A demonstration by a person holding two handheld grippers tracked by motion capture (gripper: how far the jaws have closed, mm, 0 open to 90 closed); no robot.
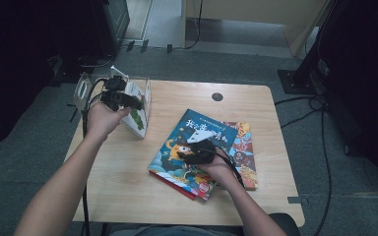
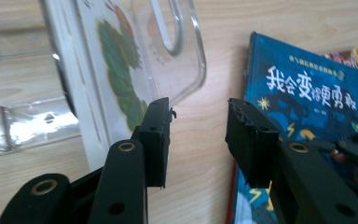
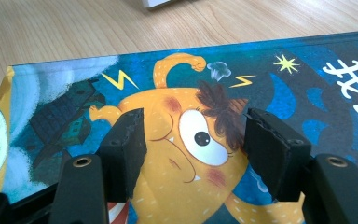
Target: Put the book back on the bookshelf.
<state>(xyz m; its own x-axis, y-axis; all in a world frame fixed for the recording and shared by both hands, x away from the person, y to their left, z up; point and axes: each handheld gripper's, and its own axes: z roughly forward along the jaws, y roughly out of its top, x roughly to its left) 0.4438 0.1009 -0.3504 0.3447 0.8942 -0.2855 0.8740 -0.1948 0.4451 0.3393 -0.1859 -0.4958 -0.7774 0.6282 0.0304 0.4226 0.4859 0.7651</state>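
Blue book (image 3: 261, 93) under R gripper (image 3: 193, 154), jaws apart

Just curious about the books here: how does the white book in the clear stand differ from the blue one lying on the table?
The white book stands upright in the clear stand; the blue book lies flat on other books. The white book's cover shows a green caterpillar-like figure; the blue book's shows an orange creature with white lettering. The left gripper is beside the white book; the right gripper hangs over the blue book. Both are picture books.
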